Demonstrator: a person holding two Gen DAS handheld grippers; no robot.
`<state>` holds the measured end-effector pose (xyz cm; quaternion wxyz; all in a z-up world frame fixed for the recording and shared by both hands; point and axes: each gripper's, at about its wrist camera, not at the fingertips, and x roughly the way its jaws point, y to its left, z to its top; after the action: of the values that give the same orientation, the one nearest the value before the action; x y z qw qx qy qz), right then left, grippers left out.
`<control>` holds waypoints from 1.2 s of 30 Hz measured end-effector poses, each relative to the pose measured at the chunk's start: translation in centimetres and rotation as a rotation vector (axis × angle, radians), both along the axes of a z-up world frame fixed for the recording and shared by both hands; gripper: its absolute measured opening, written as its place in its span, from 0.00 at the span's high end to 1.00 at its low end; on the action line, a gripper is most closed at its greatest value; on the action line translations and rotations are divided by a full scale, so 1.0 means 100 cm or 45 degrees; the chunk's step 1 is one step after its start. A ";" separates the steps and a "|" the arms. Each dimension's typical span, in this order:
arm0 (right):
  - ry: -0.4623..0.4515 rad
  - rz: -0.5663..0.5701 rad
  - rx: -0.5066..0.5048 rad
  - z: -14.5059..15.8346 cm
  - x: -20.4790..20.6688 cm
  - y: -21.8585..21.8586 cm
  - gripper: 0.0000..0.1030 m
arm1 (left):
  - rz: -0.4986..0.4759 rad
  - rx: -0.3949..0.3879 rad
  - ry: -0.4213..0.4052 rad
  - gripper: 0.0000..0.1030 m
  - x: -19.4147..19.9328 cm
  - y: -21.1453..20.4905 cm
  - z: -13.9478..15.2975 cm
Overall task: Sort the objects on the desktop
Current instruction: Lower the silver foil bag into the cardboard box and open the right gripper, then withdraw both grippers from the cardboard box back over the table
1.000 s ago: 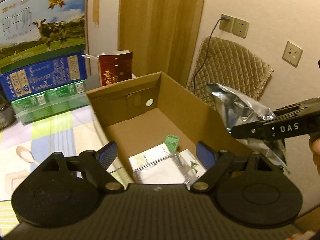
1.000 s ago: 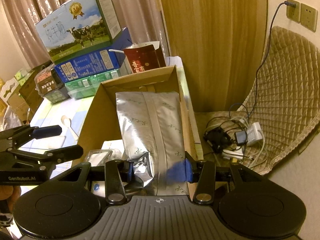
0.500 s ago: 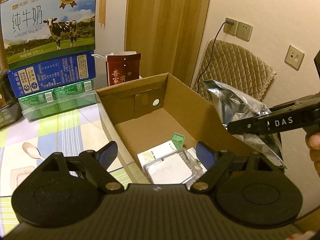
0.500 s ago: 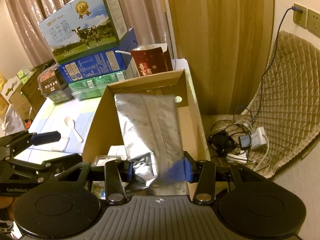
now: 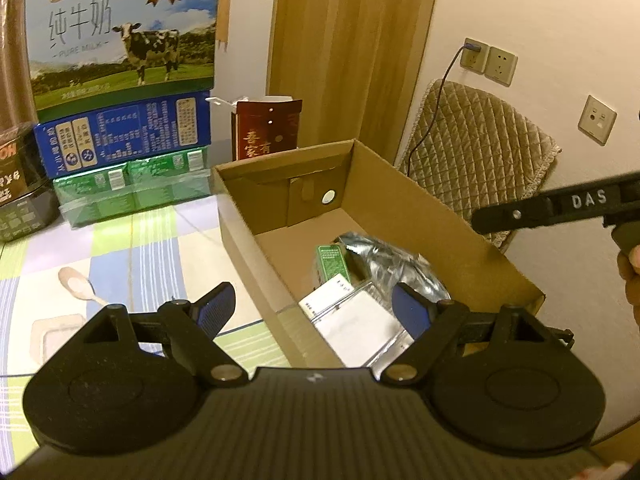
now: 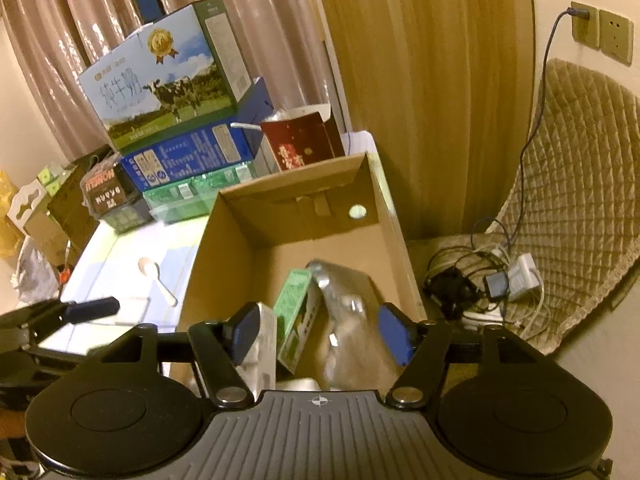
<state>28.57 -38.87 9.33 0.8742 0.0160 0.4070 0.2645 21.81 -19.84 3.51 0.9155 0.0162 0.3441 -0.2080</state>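
Silver pouch (image 6: 352, 320) dropped from right gripper (image 6: 320, 330), now lying in cardboard box (image 5: 420, 216) beside green carton (image 5: 332, 262), long axis toward 12 o'clock. Right fingers released, empty, directly above it. Left gripper (image 5: 314, 308) spread, empty. Spoon (image 5: 76, 284) on desk (image 5: 132, 248), 10 o'clock from left fingers, nearer left.

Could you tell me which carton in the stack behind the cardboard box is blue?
The blue carton is the middle one, under the cow-printed milk carton and over the green plastic-wrapped pack.

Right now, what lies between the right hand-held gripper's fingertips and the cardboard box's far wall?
In the right wrist view: the silver foil bag and green carton, then bare cardboard box floor.
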 end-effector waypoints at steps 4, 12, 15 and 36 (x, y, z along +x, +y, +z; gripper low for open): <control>0.012 0.001 -0.016 -0.005 -0.013 -0.002 0.30 | 0.008 0.004 -0.002 0.20 -0.007 0.005 0.001; -0.004 0.038 -0.069 -0.006 -0.045 0.004 0.19 | 0.038 0.012 -0.008 0.17 -0.026 0.021 0.005; -0.013 0.054 -0.078 -0.004 -0.056 0.008 0.14 | 0.049 0.018 -0.017 0.16 -0.033 0.027 0.009; -0.075 0.190 -0.060 0.016 -0.120 0.055 0.02 | 0.274 0.070 -0.070 0.01 -0.084 0.140 0.031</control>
<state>16.56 -33.35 10.89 0.8637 -0.0429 0.3873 0.3197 13.38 -5.81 6.63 0.9408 0.0102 0.3242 -0.0985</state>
